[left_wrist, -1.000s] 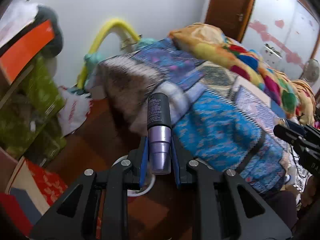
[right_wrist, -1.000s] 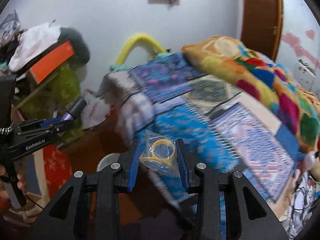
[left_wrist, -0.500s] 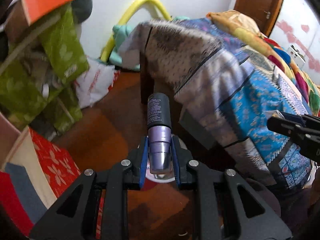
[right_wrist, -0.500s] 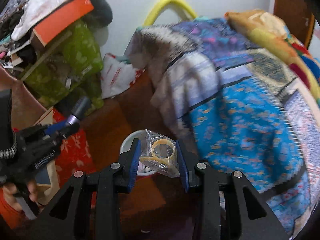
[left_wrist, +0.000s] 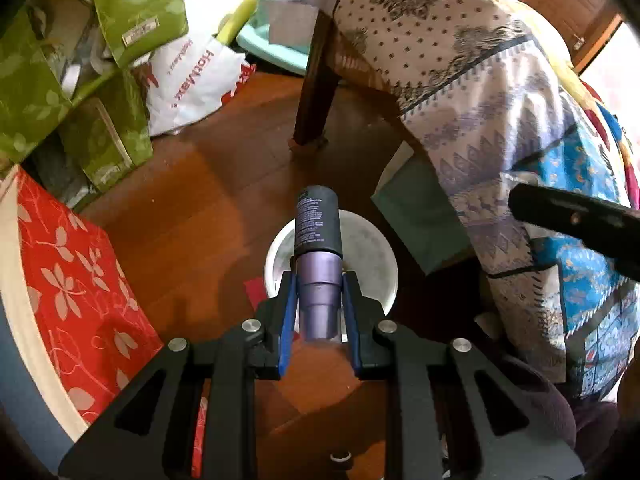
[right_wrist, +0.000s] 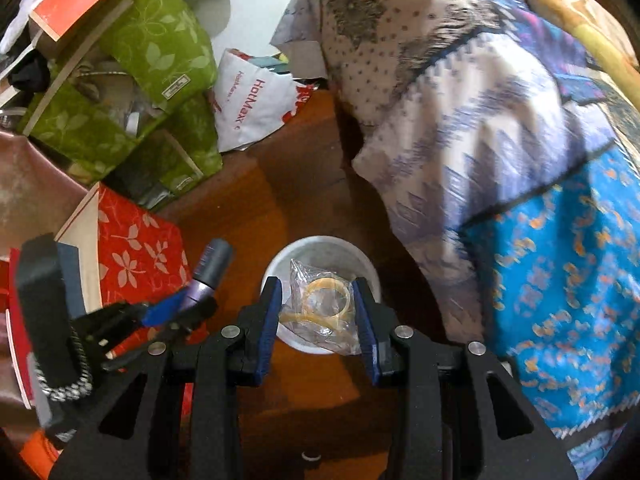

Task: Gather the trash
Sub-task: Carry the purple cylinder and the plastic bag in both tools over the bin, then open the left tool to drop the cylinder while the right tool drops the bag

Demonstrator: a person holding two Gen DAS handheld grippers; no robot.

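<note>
Over the wooden floor (left_wrist: 208, 200), both grippers hang above a white bin (left_wrist: 376, 256); the bin stands on the floor beside the draped bed, close to a dark wooden leg (left_wrist: 316, 92).

Left gripper (left_wrist: 319, 312): its blue-padded jaws are clamped on a purple tube (left_wrist: 319, 280) with a dark grey cap; the tube stands out forward between the fingers, cap end farthest from the camera, and in the left view it lies across the bin's mouth; from the right view the same tube (right_wrist: 208, 272) sits to the left of the bin (right_wrist: 320, 248), above a red leaf-patterned box (right_wrist: 136, 252), so whether it is truly over the opening cannot be told.

Right gripper (right_wrist: 318, 312): its jaws are closed on a clear bag (right_wrist: 320, 312) holding a yellowish ring; the bag hangs directly over the bin's opening, well centred in the right view; in the left view only a dark bar of this gripper (left_wrist: 572, 216) shows at the right edge.

Around them: a patterned bedspread (right_wrist: 500, 140) hanging down at the right; green leaf-print bags (right_wrist: 160, 48) stacked at the upper left; a white HotMax bag (right_wrist: 256, 96) on the floor behind the bin.
</note>
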